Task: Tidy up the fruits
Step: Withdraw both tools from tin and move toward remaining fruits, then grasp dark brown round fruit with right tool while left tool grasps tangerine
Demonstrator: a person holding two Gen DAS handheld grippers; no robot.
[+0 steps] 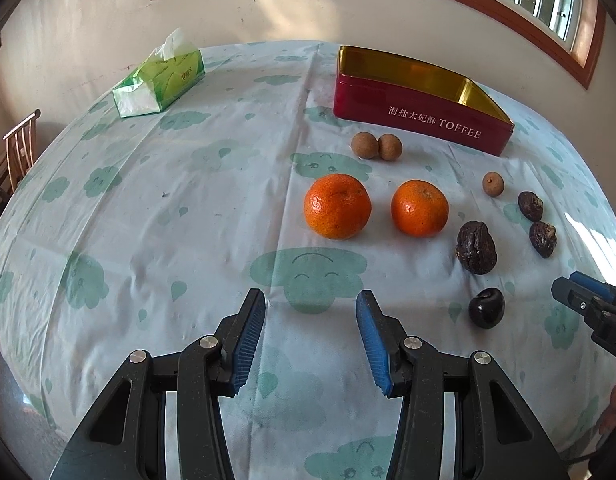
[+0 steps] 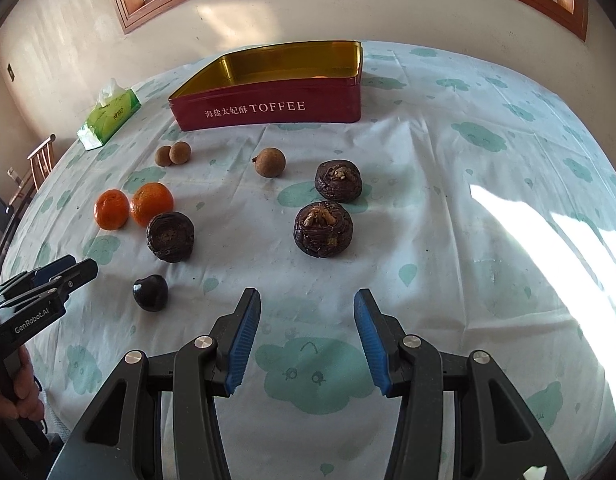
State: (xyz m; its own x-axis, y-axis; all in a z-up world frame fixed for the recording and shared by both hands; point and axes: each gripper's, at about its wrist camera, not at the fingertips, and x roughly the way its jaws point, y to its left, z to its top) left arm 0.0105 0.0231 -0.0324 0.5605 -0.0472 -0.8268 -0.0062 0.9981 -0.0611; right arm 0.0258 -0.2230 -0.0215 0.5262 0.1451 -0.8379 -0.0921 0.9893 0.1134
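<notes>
Fruits lie loose on the cloud-print tablecloth in front of an open red toffee tin. Two oranges sit side by side, also in the right wrist view. Two small brown longans touch; a third lies apart. Three dark water chestnuts and a dark glossy cherry lie nearer. My left gripper is open and empty, short of the oranges. My right gripper is open and empty, short of the chestnuts.
A green tissue pack stands at the far left of the table. A wooden chair is past the left edge. Wall and window lie behind the tin. Sunlight falls on the right of the cloth.
</notes>
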